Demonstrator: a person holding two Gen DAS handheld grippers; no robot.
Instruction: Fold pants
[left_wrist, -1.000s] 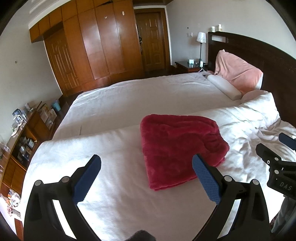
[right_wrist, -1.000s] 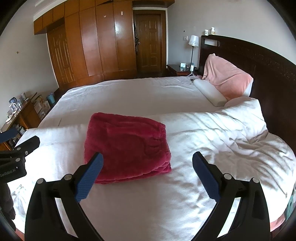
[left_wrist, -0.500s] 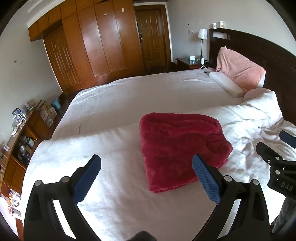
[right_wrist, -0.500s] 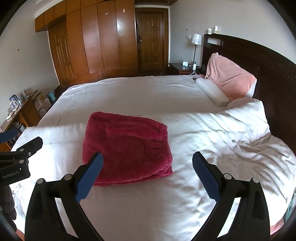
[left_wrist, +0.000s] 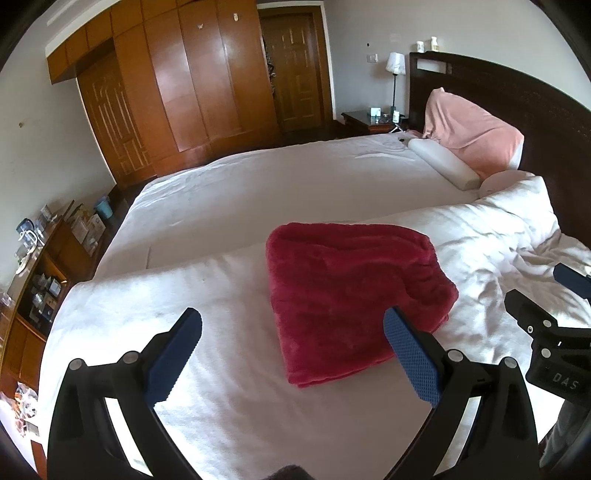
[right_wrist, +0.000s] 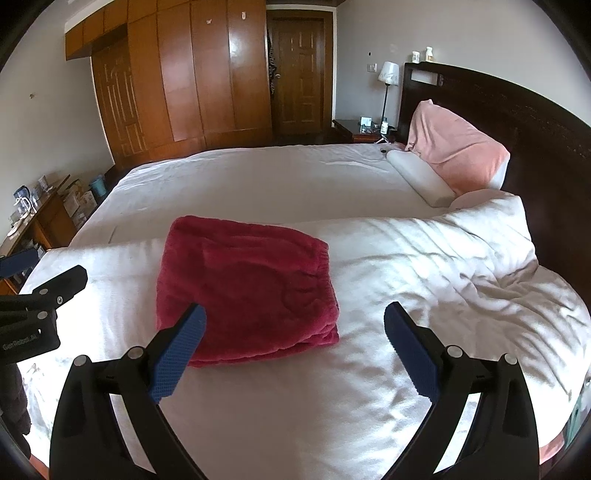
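The red fleece pants (left_wrist: 347, 295) lie folded in a thick rectangle on the white duvet (left_wrist: 221, 295). They also show in the right wrist view (right_wrist: 247, 284), waistband to the right. My left gripper (left_wrist: 291, 339) is open and empty, held above the duvet in front of the pants' near left corner. My right gripper (right_wrist: 295, 339) is open and empty, held in front of the pants' near right corner. Each gripper shows at the edge of the other's view; neither touches the cloth.
A pink pillow (right_wrist: 458, 155) and a white bolster (right_wrist: 417, 177) lie by the dark headboard (right_wrist: 517, 118). A wooden wardrobe (right_wrist: 192, 81) and a door stand beyond the bed. A cluttered low shelf (left_wrist: 40, 266) stands left of the bed. A nightstand with a lamp (right_wrist: 388, 77) is behind.
Both grippers have drawn back and risen a little from the folded pants. They stay open. The pants have not moved.
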